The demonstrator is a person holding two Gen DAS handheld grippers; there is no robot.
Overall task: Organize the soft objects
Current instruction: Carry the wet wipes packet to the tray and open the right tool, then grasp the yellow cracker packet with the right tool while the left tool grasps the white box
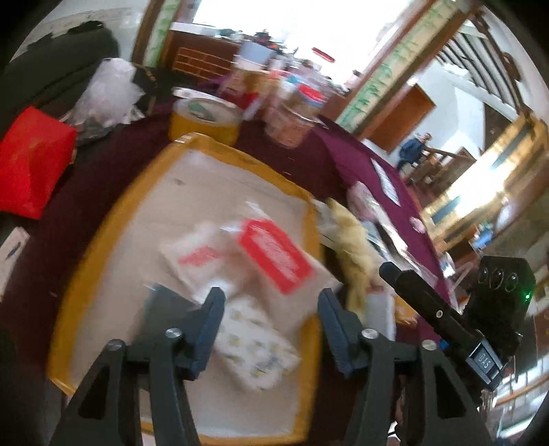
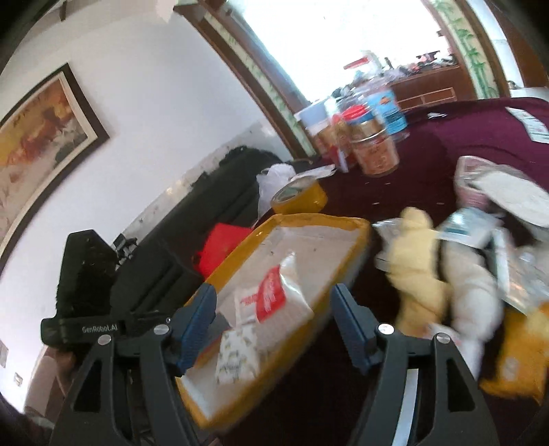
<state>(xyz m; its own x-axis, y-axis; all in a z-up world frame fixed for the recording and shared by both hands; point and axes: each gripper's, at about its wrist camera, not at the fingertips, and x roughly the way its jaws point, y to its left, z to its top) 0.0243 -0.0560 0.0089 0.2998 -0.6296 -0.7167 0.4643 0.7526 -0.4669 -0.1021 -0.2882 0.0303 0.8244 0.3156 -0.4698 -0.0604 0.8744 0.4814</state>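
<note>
Both tools, left tool (image 1: 271,319) and right tool (image 2: 274,315), hang released and empty over a yellow tray (image 1: 192,144) holding 3 soft packets.

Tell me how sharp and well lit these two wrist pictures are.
Left wrist view: the packets in the yellow tray are smeared by motion blur, the window is blown out white. Right wrist view: the yellow soft toy is blurred, the window glares, and fisheye bends the picture frame.
</note>
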